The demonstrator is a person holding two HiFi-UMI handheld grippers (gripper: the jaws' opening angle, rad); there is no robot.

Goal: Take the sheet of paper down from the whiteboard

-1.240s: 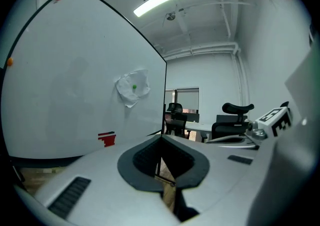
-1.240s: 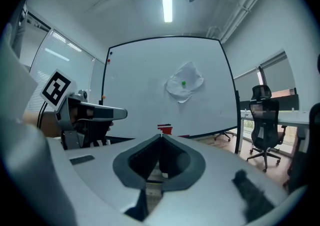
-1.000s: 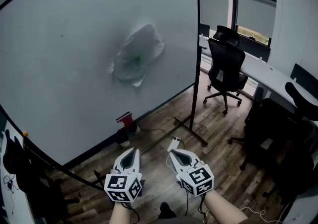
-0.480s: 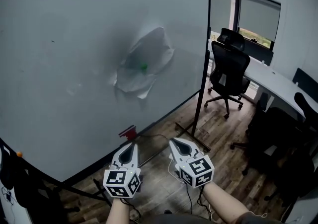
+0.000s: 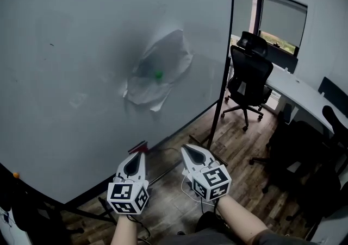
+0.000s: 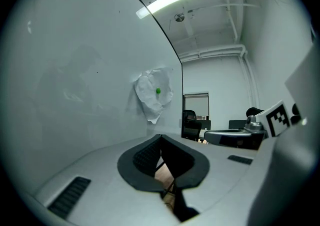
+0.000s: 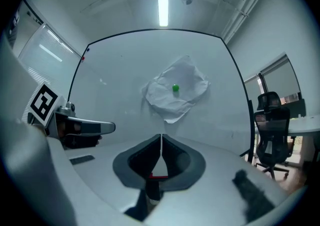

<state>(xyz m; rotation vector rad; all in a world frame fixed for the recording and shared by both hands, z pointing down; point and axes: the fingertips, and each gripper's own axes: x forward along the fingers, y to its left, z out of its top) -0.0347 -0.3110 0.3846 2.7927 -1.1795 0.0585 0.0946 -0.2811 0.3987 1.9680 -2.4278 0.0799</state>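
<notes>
Advance left gripper (image 5: 140, 155) and right gripper (image 5: 185, 148), both clenched empty; open, pinch sheet of paper (image 5: 166, 54) below green magnet (image 5: 158, 75).

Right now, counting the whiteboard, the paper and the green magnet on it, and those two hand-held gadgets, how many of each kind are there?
Whiteboard: 1
Sheet of paper: 1, crumpled
Green magnet: 1, on the sheet
Grippers: 2, the left gripper and the right gripper, both shut and empty
Total: 5
</notes>
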